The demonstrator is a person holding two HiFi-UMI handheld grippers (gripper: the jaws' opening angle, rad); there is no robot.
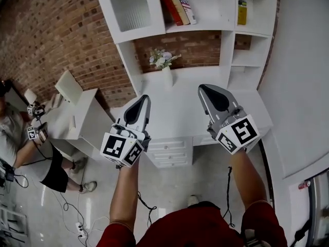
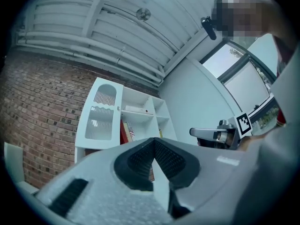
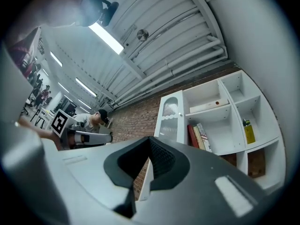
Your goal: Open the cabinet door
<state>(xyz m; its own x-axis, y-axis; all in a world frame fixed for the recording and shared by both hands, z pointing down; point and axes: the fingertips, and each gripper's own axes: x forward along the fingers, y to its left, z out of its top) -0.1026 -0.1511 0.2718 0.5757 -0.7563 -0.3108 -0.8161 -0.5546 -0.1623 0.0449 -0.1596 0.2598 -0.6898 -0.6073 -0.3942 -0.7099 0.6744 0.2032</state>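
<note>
Closest to me, both tools are raised side by side over the white desk. The left gripper has its fingers pressed together with nothing between them, and the right gripper looks the same, tips meeting on air. Neither touches anything, and both are well short of the shelving.

Beyond the desk edge stands one vase of flowers in the brick-backed niche. Above it is the shelf unit, and the cabinet door fills its upper left bay, shut, just beside the open bay with the books.

I judge the door to be a light painted frame on side hinges that should swing with little effort. Its ribbed panes look fragile, so I would keep the tips off the glass. The place to grip is the small knob on the edge nearest the books. It looks smooth and tiny, so I expect it to slip unless pinched squarely, and the fingers must spread first.

My count: two grippers, one door, one knob, three leaning books, one yellow item in the right bay, and one seated person far left.
</note>
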